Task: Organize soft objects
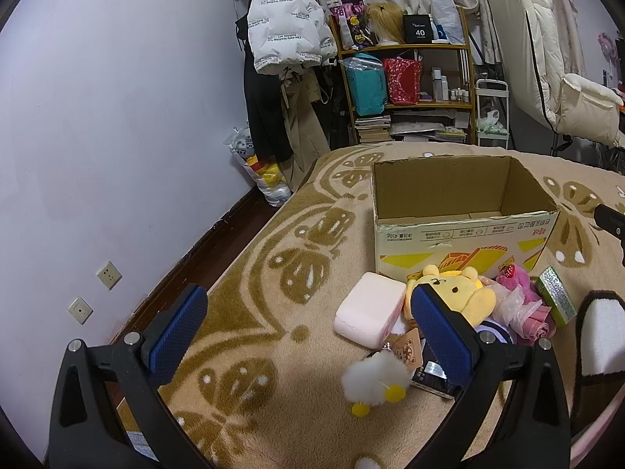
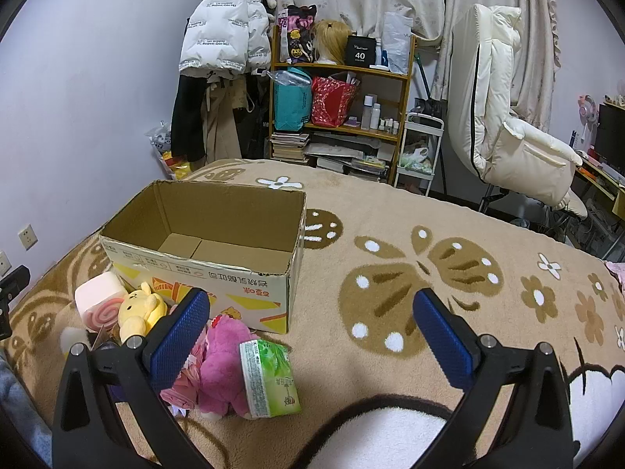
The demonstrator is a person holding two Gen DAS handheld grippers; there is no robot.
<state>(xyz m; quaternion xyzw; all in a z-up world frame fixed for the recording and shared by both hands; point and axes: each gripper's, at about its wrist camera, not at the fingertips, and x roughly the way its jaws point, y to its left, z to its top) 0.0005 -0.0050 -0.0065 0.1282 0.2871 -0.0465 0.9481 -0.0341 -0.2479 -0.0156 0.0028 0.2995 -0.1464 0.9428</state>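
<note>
Bed blanket point(image 2: 429, 211), butterfly pattern; serves as work surface. Box point(image 1: 461, 211): cardboard, open-topped, nothing seen inside, ahead of both tools; likely the destination, set with its mouth up so items can be dropped in. Soft items lie heaped against its near wall, within short reach: pink block point(image 1: 371, 308) ahead between the left tool's fingers; yellow bear point(image 1: 457, 293) just behind the left tool's right finger; pink plush point(image 2: 224, 363) below-left of centre in the right view, beside the right tool's left finger; green tissue pack point(image 2: 269, 379) touching that plush on its right; white pompom point(image 1: 375, 379) nearest the left tool, low between its fingers. Left tool point(image 1: 308, 332): fingers wide apart, holding nothing, raised above the blanket, aimed forward and slightly down at the heap. Right tool point(image 2: 312, 328): fingers wide apart, holding nothing, hovering, aimed toward the box's right corner. Judgement: sorting not yet begun; first pick pending.
</note>
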